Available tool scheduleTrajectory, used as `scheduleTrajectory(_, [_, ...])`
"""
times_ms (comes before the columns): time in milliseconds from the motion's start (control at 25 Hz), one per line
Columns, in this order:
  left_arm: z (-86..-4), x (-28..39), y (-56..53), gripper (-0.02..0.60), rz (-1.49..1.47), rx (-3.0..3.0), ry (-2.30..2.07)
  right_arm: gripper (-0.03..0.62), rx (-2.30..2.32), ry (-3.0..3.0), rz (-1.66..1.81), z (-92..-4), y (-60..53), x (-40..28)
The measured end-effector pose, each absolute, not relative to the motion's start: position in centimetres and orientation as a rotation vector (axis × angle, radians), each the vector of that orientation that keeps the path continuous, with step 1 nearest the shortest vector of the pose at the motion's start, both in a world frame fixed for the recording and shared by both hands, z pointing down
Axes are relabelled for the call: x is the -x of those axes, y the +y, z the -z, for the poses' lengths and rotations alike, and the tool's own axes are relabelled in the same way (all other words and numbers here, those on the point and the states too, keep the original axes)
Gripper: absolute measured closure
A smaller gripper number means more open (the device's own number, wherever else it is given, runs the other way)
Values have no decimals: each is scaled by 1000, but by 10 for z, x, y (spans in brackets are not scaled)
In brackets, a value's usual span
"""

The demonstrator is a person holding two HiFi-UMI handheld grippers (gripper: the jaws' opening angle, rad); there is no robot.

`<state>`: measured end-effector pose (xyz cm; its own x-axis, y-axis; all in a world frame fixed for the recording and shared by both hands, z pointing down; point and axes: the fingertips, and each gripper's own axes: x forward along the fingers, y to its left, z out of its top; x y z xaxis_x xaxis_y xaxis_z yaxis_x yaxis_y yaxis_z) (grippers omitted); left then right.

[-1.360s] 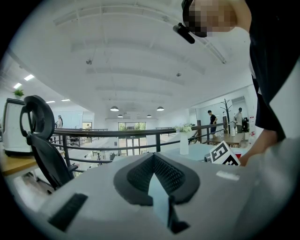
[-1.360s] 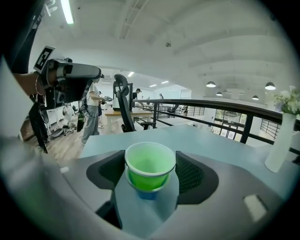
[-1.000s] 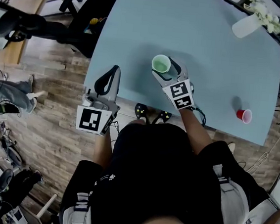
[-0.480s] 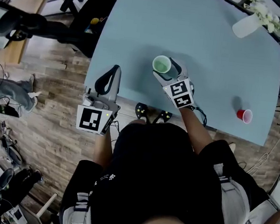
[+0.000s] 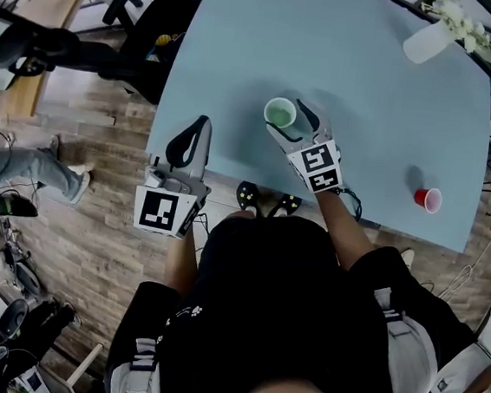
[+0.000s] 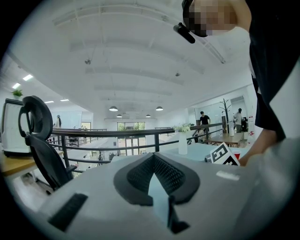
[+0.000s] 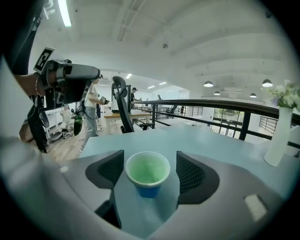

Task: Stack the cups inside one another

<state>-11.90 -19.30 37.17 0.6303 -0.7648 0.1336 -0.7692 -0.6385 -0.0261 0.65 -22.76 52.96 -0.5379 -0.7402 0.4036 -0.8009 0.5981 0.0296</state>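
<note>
Right gripper [image 5: 290,124] jaws wider round cup [image 5: 280,114]

We open right gripper [image 5: 293,125] jaws slightly wider; blue cup with green inside [image 7: 147,174] stands loose between them on table [image 5: 371,82]. At left floor edge we see bystander's legs [image 5: 34,171] shift rightward, feet now spread wider apart.
</note>
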Motion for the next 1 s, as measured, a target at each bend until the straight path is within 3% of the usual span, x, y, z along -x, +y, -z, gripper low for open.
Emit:
scheduleTrajectory(80, [-372,117,-192,591,-203,-2814,-1310,253,-1264,-2480,-205,-520,-225,-8])
scheduleTrajectory(200, [-374,112,-192,591,-194,-2833,-1280,376,-1324,-2494,-180,-508,-221,-15])
scheduleTrajectory(360, [-374,98,-194,591,-185,-2867,-1214,400,-1410,-2541,-159,-488,-215,-27])
scheduleTrajectory(480, [-376,85,-196,591,-177,-2893,-1150,491,-1496,-2538,-128,-477,-209,-40])
scheduleTrajectory(720, [-377,40,-194,591,-167,-2970,-956,582,-1673,-2504,-139,-463,-185,-83])
scheduleTrajectory(1000, [-382,-16,-183,591,-158,-3045,-700,582,-1925,-2365,-128,-450,-151,-139])
